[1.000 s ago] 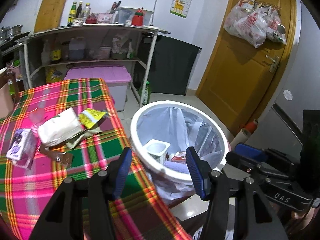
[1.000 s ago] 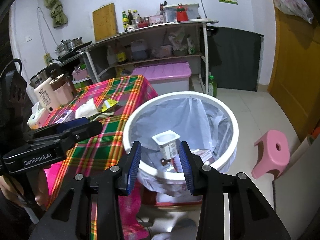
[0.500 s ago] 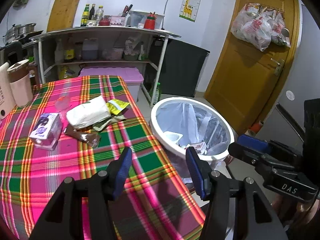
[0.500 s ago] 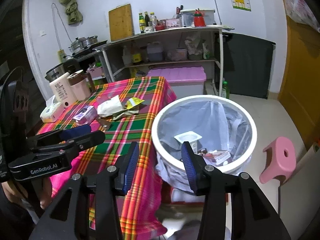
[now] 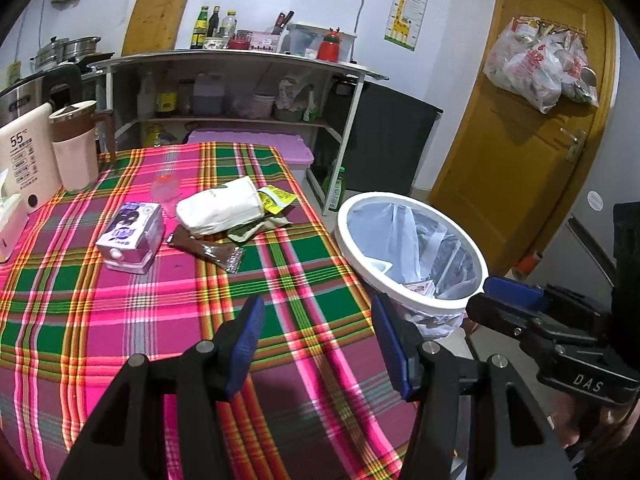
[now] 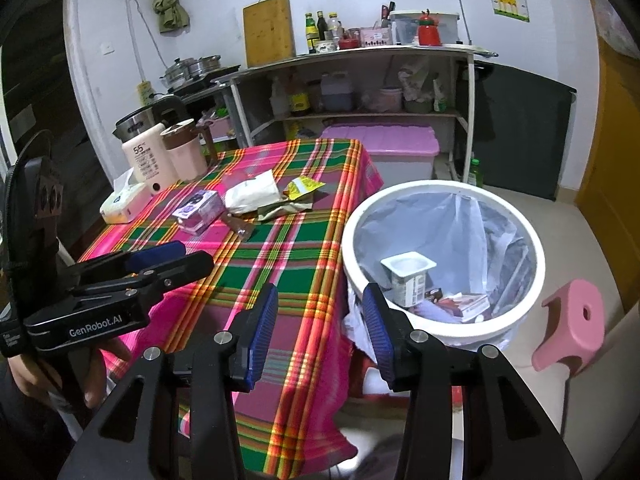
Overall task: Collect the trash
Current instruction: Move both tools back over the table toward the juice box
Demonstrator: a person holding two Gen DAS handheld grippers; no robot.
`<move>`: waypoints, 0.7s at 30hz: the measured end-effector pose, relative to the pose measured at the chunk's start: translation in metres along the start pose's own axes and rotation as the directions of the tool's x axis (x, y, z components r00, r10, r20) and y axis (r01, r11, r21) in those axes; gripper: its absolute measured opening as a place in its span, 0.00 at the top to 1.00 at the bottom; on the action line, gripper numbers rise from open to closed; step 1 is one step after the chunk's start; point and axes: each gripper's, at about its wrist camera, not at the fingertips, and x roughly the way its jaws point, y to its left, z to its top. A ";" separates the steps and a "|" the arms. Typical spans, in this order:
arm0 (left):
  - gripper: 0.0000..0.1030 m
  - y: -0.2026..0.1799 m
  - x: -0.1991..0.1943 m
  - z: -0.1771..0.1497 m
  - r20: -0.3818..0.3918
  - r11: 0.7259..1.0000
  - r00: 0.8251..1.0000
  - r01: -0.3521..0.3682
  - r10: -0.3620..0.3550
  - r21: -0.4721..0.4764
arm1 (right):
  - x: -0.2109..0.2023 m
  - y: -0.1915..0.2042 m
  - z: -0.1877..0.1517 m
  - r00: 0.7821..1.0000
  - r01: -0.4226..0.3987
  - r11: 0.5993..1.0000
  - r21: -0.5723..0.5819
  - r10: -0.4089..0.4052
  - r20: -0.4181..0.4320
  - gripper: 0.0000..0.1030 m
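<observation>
Left gripper (image 5: pixel 316 340) is hovering over the near tablecloth (image 5: pixel 120 300), jaws wide, gripping nothing. Right gripper (image 6: pixel 320 328) is hanging at the table's near-right edge, jaws wide, gripping nothing. Trash is lying far-left of the left fingers: brown wrapper (image 5: pixel 208 250) nearest, long axis running left-right, then purple carton (image 5: pixel 134 236), white bag (image 5: pixel 220 210), yellow packet (image 5: pixel 276 198). Left gripper looks nearer; nothing is blocking. Bin (image 6: pixel 444 192) is sitting right, off the table, cup (image 6: pixel 408 276) inside.

White walls, orange door (image 5: pixel 516 128), metal shelf unit (image 6: pixel 360 80), pale tiled floor (image 6: pixel 568 216)
</observation>
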 end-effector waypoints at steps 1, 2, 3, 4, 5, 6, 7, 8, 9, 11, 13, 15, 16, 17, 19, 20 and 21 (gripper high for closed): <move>0.44 0.001 0.000 -0.001 0.000 1.000 1.000 -0.001 0.001 -0.003 | 0.001 0.001 -0.001 1.000 -0.003 1.000 -0.003 0.003 -0.002 0.56; 0.44 0.003 -0.001 -0.002 -0.001 1.000 1.000 -0.004 0.004 -0.007 | 0.001 0.002 -0.001 1.000 -0.008 1.000 -0.007 0.008 -0.004 0.56; 0.44 0.004 -0.001 -0.003 -0.002 1.000 1.000 -0.007 0.007 -0.009 | 0.003 0.003 -0.001 1.000 -0.012 1.000 -0.010 0.012 -0.006 0.56; 0.44 0.006 -0.001 -0.004 -0.004 1.000 1.000 -0.011 0.011 -0.013 | 0.004 0.004 -0.002 1.000 -0.016 1.000 -0.011 0.016 -0.009 0.56; 0.44 0.007 -0.001 -0.004 -0.005 1.000 1.000 -0.014 0.014 -0.017 | 0.005 0.005 -0.002 1.000 -0.018 1.000 -0.011 0.018 -0.011 0.56; 0.44 0.010 -0.001 -0.006 -0.007 1.000 1.000 -0.017 0.017 -0.021 | 0.006 0.006 -0.002 1.000 -0.021 1.000 -0.012 0.021 -0.014 0.56; 0.44 0.012 -0.001 -0.007 -0.010 0.999 1.000 -0.019 0.019 -0.026 | 0.008 0.007 -0.002 1.000 -0.023 1.000 -0.012 0.023 -0.016 0.56; 0.44 0.014 -0.001 -0.008 -0.013 0.999 1.000 -0.020 0.020 -0.033 | 0.009 0.007 -0.003 0.999 -0.026 1.000 -0.013 0.026 -0.019 0.56; 0.44 0.016 -0.001 -0.010 -0.015 0.999 1.000 -0.019 0.019 -0.039 | 0.010 0.008 -0.004 0.999 -0.030 0.999 -0.013 0.030 -0.022 0.56; 0.44 0.021 -0.003 -0.012 -0.016 0.998 1.000 -0.025 0.025 -0.052 | 0.013 0.009 -0.004 0.999 -0.035 0.999 -0.013 0.035 -0.029 0.56; 0.44 0.027 -0.004 -0.013 -0.019 0.997 0.999 -0.030 0.029 -0.065 | 0.017 0.010 -0.005 0.999 -0.041 0.999 -0.013 0.041 -0.036 0.56; 0.44 0.031 -0.005 -0.014 -0.018 0.997 0.999 -0.052 0.051 -0.061 | 0.020 0.013 -0.005 0.998 -0.050 0.999 -0.015 0.049 -0.045 0.56; 0.44 0.033 -0.006 -0.015 -0.015 0.997 0.998 -0.063 0.062 -0.053 | 0.022 0.014 -0.006 0.998 -0.052 0.998 -0.018 0.051 -0.048 0.56; 0.44 0.034 -0.007 -0.016 -0.014 0.996 0.997 -0.073 0.072 -0.049 | 0.023 0.015 -0.006 0.997 -0.055 0.998 -0.021 0.054 -0.051 0.56; 0.44 0.039 -0.007 -0.016 -0.014 0.995 0.997 -0.080 0.079 -0.054 | 0.026 0.018 -0.006 0.997 -0.063 0.998 -0.027 0.062 -0.056 0.56; 0.44 0.041 -0.007 -0.017 -0.013 0.995 0.996 -0.084 0.083 -0.056 | 0.027 0.019 -0.006 0.996 -0.065 0.997 -0.028 0.063 -0.058 0.56; 0.44 0.043 -0.007 -0.017 -0.013 0.994 0.996 -0.093 0.092 -0.057 | 0.029 0.021 -0.006 0.996 -0.068 0.997 -0.031 0.066 -0.061 0.56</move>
